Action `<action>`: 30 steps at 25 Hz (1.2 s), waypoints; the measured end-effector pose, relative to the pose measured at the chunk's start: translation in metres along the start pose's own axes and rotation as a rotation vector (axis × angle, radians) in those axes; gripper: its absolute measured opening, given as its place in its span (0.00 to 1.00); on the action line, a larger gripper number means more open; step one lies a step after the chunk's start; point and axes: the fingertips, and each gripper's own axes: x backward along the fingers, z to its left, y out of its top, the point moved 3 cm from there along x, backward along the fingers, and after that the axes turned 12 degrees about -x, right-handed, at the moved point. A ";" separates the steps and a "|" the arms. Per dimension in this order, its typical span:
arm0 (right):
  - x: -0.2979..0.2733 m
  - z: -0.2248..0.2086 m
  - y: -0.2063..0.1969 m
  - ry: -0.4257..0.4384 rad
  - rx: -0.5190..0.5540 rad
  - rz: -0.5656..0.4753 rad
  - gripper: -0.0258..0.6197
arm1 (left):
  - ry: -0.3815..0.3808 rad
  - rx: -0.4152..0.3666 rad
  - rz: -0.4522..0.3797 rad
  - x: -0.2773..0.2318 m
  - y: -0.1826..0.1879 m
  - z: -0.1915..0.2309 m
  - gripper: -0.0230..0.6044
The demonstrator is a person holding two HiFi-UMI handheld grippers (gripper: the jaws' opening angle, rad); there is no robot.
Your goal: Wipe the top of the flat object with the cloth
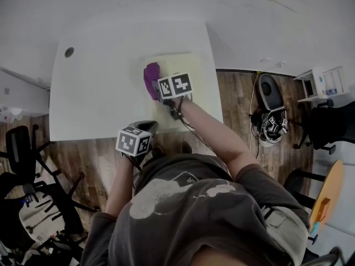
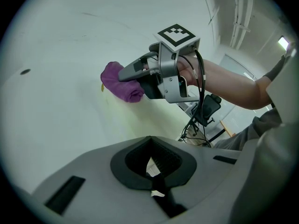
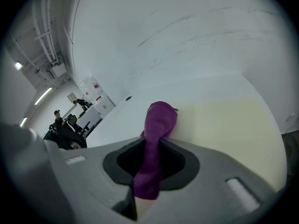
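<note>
While the white table (image 1: 94, 93) bears the pale yellow flat object (image 1: 197, 65), wiping looks to be in hand. Purple cloth (image 1: 151, 77) sits at its left edge, clamped in the right gripper (image 1: 159, 96). Left gripper (image 1: 147, 127) hangs near the table's front edge, jaws together, empty. Next move, likely: drag the cloth rightward across the sheet with steady downward pressure.
</note>
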 end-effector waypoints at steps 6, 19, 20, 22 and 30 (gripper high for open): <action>0.004 -0.006 -0.002 0.000 -0.004 -0.003 0.16 | 0.009 0.006 0.000 0.001 -0.001 0.000 0.05; 0.029 -0.044 0.000 -0.030 -0.040 -0.030 0.16 | 0.039 0.028 0.002 0.002 -0.001 0.000 0.05; 0.031 -0.047 -0.001 -0.033 -0.041 -0.030 0.16 | 0.041 0.029 0.004 0.003 -0.001 0.000 0.05; 0.035 -0.051 -0.001 -0.038 -0.040 -0.031 0.16 | 0.048 0.027 0.009 0.004 -0.002 0.000 0.05; 0.054 -0.079 -0.001 -0.060 -0.048 -0.044 0.16 | 0.070 0.031 0.015 0.002 -0.002 -0.001 0.05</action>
